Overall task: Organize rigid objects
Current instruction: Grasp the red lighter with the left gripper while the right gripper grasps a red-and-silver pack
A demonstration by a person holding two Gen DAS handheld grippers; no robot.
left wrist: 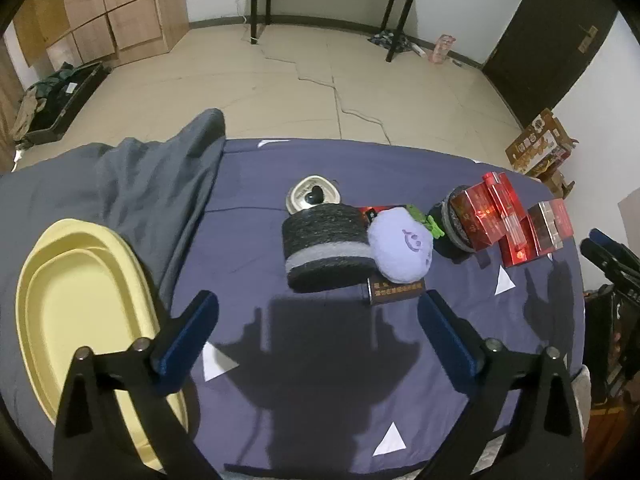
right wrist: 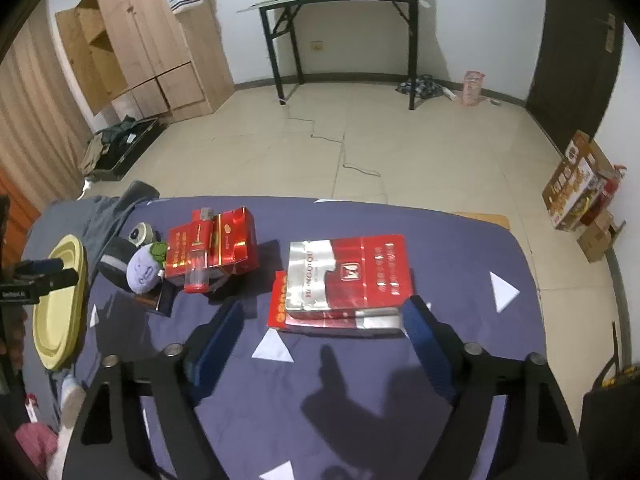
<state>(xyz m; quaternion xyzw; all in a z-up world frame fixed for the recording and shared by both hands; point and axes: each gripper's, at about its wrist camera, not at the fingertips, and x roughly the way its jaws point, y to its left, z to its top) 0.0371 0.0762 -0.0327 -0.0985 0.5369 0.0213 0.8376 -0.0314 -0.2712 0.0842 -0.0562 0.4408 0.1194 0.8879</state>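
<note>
Writing's mostly too small for us: the top red-and-silver carton (right wrist: 348, 276) shows sideways letters like "HONGHE", not sure. It's stacked on another red carton (right wrist: 340, 322), mid-bed on the navy sheet (right wrist: 460, 248). Our right tongs (right wrist: 324, 332) straddle the stack, gaping, pads not pressing. Left tongs (left wrist: 318, 316) spread wide over bare sheet, holding nothing. Purple plush (left wrist: 400, 250) partly hides a dark box (left wrist: 396, 292) with unreadable gold print. Yellow tray (left wrist: 80, 320) is cut off.
</note>
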